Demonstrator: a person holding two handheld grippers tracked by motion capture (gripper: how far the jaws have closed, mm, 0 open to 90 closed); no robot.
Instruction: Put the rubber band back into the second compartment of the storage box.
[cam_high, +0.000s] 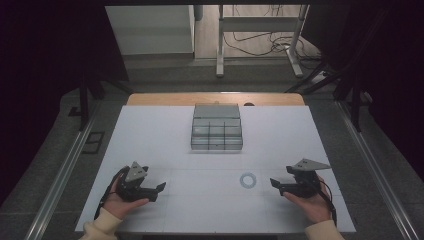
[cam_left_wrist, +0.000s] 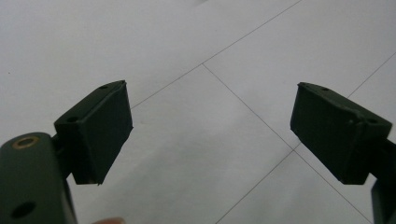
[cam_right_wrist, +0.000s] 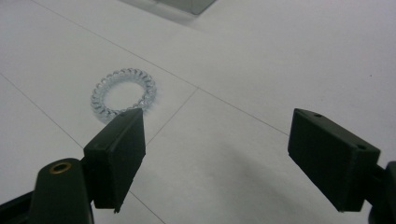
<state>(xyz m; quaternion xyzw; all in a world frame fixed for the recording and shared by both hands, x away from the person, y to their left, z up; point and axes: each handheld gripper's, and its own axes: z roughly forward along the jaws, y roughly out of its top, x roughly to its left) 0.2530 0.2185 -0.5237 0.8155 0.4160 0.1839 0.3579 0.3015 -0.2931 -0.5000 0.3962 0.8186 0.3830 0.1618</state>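
A clear coiled hair tie (cam_high: 247, 180) lies flat on the white table, front right of centre. In the right gripper view the hair tie (cam_right_wrist: 123, 95) sits just beyond the left jaw. My right gripper (cam_high: 276, 184) rests low over the table a short way right of the tie, and the right gripper (cam_right_wrist: 215, 154) stands open with nothing between its jaws. My left gripper (cam_high: 159, 189) is at the front left, pointing right. The left gripper (cam_left_wrist: 210, 130) is open over bare table.
A grey compartmented organiser box (cam_high: 217, 127) stands at the middle back of the white table (cam_high: 165, 135). A wooden strip (cam_high: 150, 99) runs along the far edge. Beyond are a desk frame and floor cables (cam_high: 260, 42).
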